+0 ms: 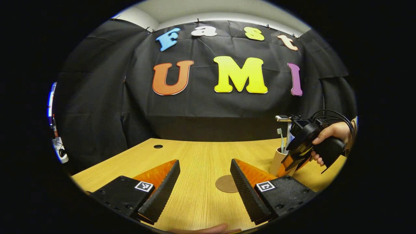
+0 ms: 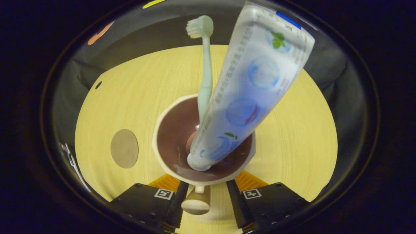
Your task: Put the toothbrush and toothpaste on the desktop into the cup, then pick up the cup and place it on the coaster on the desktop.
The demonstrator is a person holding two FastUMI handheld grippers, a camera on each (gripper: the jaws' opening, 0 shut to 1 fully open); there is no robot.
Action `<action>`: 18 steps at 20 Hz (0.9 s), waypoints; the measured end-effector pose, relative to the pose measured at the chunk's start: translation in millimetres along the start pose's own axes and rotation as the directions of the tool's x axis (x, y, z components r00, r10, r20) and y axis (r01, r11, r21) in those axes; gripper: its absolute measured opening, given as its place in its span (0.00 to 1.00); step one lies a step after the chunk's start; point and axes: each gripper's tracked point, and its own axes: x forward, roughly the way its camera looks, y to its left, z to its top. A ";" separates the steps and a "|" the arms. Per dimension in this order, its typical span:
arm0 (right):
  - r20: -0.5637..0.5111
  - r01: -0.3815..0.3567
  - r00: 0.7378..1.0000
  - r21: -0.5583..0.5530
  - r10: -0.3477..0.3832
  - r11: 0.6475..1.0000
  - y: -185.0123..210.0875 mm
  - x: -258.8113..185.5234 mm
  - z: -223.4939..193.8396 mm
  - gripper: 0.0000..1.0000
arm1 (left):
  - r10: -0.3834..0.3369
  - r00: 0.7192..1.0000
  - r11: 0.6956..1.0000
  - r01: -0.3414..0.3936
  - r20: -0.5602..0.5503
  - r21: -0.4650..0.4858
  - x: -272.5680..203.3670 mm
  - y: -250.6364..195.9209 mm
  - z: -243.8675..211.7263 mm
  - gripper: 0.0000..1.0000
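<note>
A cream cup [image 2: 169, 162] with a brown inside stands close in the right gripper view. In it lean a pale green toothbrush [image 2: 205, 81], bristles up, and a white toothpaste tube [image 2: 250, 94], cap down. My right gripper [image 2: 205, 191] straddles the cup's handle [image 2: 195, 203]; the handle lies against the left finger, and a gap shows on the other side. In the left gripper view the cup [image 1: 277, 159] is at the right with the right gripper [image 1: 292, 161] and a hand on it. My left gripper [image 1: 204, 165] hovers open over the table. The round brown coaster [image 1: 226, 183] lies just ahead of it.
The light wooden table [image 1: 195, 152] has a small dark cable hole [image 1: 158, 146] at the back left. The coaster [image 2: 124, 148] lies on the table left of the cup in the right gripper view. Black cloth walls close the booth behind.
</note>
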 end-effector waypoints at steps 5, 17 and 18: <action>-0.014 0.010 1.000 0.000 -0.010 1.000 -3.7 -1.9 -0.5 0.50 | -0.018 1.000 1.000 0.018 -0.009 -0.013 -1.2 -4.4 -3.1 0.99; 0.036 0.001 0.999 -0.012 -0.001 1.000 -2.6 -1.1 1.8 0.26 | -0.043 0.999 0.999 0.042 0.030 0.017 -9.6 -12.0 4.8 0.98; 0.056 0.005 0.998 -0.018 -0.004 1.000 -3.1 -1.4 3.6 0.26 | -0.043 0.999 0.999 0.043 0.033 0.018 -10.7 -11.7 5.1 0.98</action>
